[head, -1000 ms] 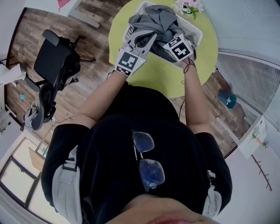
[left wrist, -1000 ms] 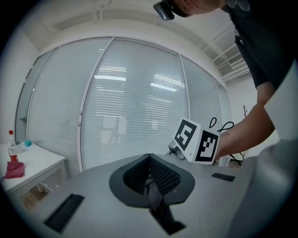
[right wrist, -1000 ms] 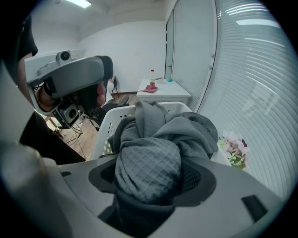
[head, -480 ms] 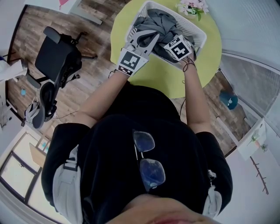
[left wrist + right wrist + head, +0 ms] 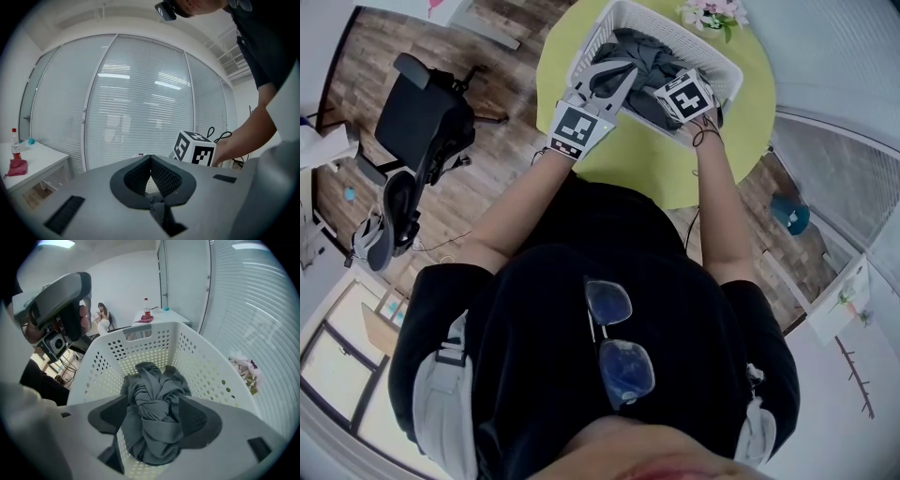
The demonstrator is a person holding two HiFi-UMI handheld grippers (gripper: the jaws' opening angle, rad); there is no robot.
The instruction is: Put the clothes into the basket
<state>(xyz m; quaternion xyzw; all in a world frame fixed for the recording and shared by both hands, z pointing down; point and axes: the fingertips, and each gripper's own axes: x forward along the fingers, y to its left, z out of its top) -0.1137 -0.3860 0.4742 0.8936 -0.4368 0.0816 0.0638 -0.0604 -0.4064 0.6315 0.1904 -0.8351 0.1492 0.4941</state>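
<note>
Seen from overhead, a person in a black T-shirt (image 5: 581,309), glasses (image 5: 617,342) hanging at the collar, reaches both bare arms to a white perforated laundry basket (image 5: 727,67) on a round lime-green table (image 5: 652,161). Grey clothes (image 5: 652,56) lie bundled inside it. The left gripper (image 5: 609,80) sits at the basket's near rim. The right gripper (image 5: 673,89) dips into the clothes, its jaws opening. Pink flowers (image 5: 708,13) sit just beyond the basket. A black office chair (image 5: 417,122) stands on the wooden floor (image 5: 502,159) at left.
</note>
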